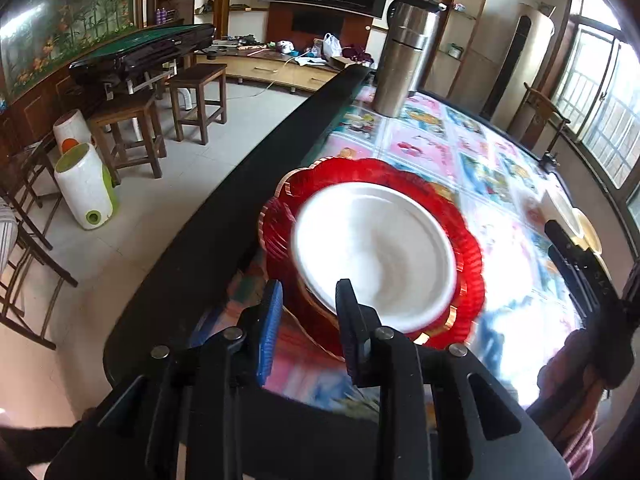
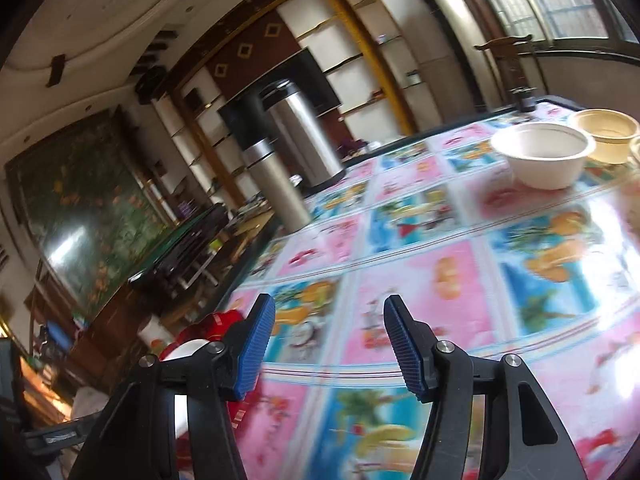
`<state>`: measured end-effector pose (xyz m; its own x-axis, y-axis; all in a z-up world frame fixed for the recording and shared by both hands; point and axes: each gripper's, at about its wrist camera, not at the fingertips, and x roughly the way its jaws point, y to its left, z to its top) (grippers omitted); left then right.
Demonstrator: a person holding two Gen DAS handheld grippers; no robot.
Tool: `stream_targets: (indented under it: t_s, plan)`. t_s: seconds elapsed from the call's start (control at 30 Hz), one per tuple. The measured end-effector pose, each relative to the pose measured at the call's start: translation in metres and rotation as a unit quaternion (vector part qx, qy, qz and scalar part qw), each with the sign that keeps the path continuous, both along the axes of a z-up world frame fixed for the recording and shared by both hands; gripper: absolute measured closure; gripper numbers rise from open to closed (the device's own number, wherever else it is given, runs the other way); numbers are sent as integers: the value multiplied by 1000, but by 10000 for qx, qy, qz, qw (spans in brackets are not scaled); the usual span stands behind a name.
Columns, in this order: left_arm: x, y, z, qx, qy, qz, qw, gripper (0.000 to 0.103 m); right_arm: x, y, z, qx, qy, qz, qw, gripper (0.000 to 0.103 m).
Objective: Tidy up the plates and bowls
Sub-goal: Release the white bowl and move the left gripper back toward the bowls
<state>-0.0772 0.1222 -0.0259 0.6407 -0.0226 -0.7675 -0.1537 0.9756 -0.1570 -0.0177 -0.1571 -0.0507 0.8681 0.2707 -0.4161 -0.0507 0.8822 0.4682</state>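
1. Near the left edge of the bench [image 1: 424, 148], my left gripper [image 1: 310, 312] is hovering at the near rim of the stack: a white plate [image 1: 376, 248] is sitting on a red scalloped plate [image 1: 468, 280], with what appears to be a second red plate under that. My left fingers [image 1: 270, 320] are standing apart with one on either side of the rim region, and I cannot tell whether they are touching it; nothing is clamped.
2. At the middle of the bench, my right gripper [image 2: 328, 340] is hanging over bare patterned cloth, its fingers [image 2: 402, 344] wide apart and holding nothing. A white bowl [image 2: 542, 156] and a yellow bowl [image 2: 606, 134] are standing upright, near each other, at the far right end, well apart from the plates.
3. Risk, as I judge it: the stack is sitting close to the dark bench edge, so a push from a finger instead of a clean pinch could be sliding it toward the drop. The white plate is lying loose, so tilting the red one could be tipping it off.
4. Orientation: the plates are lying flat, faces up; being round, they have no long axis, so any rim point is serving equally. A steel flask [image 1: 404, 52] is standing farther back.
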Motion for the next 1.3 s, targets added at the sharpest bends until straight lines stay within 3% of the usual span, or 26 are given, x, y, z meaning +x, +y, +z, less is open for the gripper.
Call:
stream_targets:
  t_s: [0.03,0.13,0.17,0.33,0.47,0.63,0.8,1.07,1.3]
  plan:
    - [-4,-5,2,-10,-19,-48,10000,76,-3,-7,-1,-32,13,-54,10000,42]
    - [-16,-29,4,-25,-81,-290,9995,50,-14,-29,-4,27,70,-180,9998,38]
    - [-20,-40,3,-39,-112,-400,9991,48,-18,-39,-5,56,104,-238,9996,37]
    - [-24,-112,-12,21,156,-1305,9913,48,-36,-76,-10,-11,212,-529,9984,36]
    - [-27,-176,-37,57,624,-2187,9738,48,-47,-106,-15,128,376,-724,9966,33]
    - [-32,-224,-54,270,957,-2715,9573,48,-55,-140,-25,408,636,-982,9923,31]
    - [-21,-242,-56,253,1087,-2851,9520,48,-58,-151,-28,463,695,-1011,9914,31]
    - [9,-260,-42,138,987,-2858,9531,48,-65,-173,-27,348,750,-1158,9898,31]
    - [66,-294,-25,-349,969,-3082,9457,48,-69,-200,-26,272,752,-1657,9829,28]
